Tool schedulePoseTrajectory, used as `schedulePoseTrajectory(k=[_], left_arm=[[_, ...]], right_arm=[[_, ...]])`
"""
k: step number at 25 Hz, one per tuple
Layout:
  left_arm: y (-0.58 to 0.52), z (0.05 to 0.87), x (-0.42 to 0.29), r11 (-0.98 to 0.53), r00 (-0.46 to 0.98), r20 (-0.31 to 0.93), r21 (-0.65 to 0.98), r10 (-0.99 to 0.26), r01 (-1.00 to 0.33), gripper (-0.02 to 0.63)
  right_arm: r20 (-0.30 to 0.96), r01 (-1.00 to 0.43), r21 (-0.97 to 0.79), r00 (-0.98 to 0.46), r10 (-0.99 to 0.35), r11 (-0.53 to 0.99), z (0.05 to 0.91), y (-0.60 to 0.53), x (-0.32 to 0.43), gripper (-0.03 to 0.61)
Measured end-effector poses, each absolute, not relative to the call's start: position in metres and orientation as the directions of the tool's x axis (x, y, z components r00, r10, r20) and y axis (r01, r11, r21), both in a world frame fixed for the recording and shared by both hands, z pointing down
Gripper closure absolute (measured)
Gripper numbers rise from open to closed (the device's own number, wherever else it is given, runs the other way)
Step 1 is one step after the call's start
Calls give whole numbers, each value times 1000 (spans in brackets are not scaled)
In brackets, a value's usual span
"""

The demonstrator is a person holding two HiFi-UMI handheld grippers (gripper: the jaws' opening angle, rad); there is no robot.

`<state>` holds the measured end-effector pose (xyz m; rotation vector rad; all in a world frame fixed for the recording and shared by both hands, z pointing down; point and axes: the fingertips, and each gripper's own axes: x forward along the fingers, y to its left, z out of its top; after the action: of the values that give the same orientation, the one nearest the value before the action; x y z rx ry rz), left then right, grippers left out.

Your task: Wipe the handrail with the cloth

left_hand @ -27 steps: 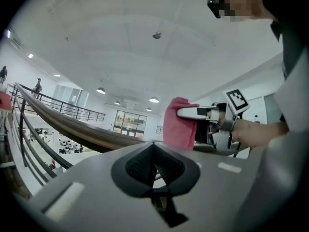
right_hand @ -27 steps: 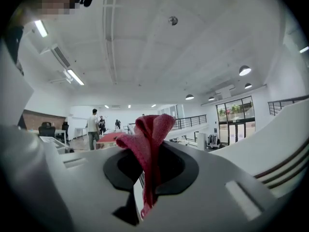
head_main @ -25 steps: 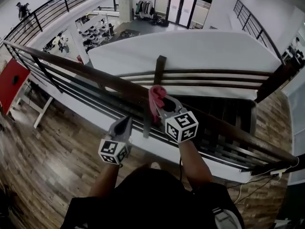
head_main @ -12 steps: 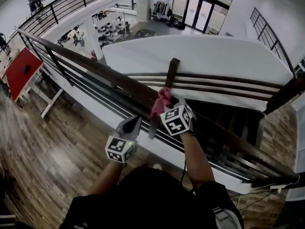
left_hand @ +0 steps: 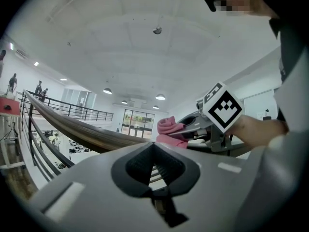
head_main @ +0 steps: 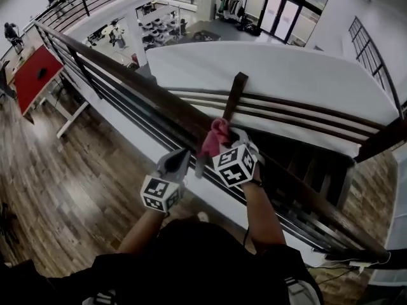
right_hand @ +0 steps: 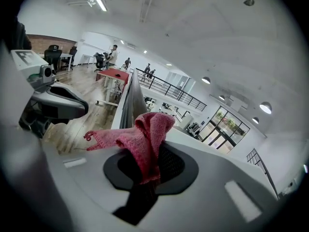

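Room: balcony with wood floor.
Handrail (head_main: 152, 94): dark wood, right end cut off.
Cloth (head_main: 213, 137): pink, clamped in right gripper (head_main: 222, 142), at the rail; contact unclear.
Left gripper (head_main: 180, 160): jaws together, empty.

Head view looks down; gripper views, seemingly tilted up, share handrail (head_main: 127, 78).

A large open-plan office: a mezzanine handrail (head_main: 137, 86) overlooks a lobby with glass doors (head_main: 283, 14), beside a red table (head_main: 39, 75).
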<state>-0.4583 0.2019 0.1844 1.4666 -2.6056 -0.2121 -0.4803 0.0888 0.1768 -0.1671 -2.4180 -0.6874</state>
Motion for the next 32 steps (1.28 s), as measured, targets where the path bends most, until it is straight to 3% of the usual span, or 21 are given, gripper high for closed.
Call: schedulePoseTrajectory(k=[22, 32], left_arm=[[177, 194, -434, 359, -348, 91, 207, -933, -910, 615], [139, 179, -407, 333, -326, 73, 151, -943, -931, 615]], right_arm=[[576, 92, 443, -792, -204, 892, 182, 60, -443, 529], [582, 95, 413, -793, -182, 906, 184, 34, -421, 529]])
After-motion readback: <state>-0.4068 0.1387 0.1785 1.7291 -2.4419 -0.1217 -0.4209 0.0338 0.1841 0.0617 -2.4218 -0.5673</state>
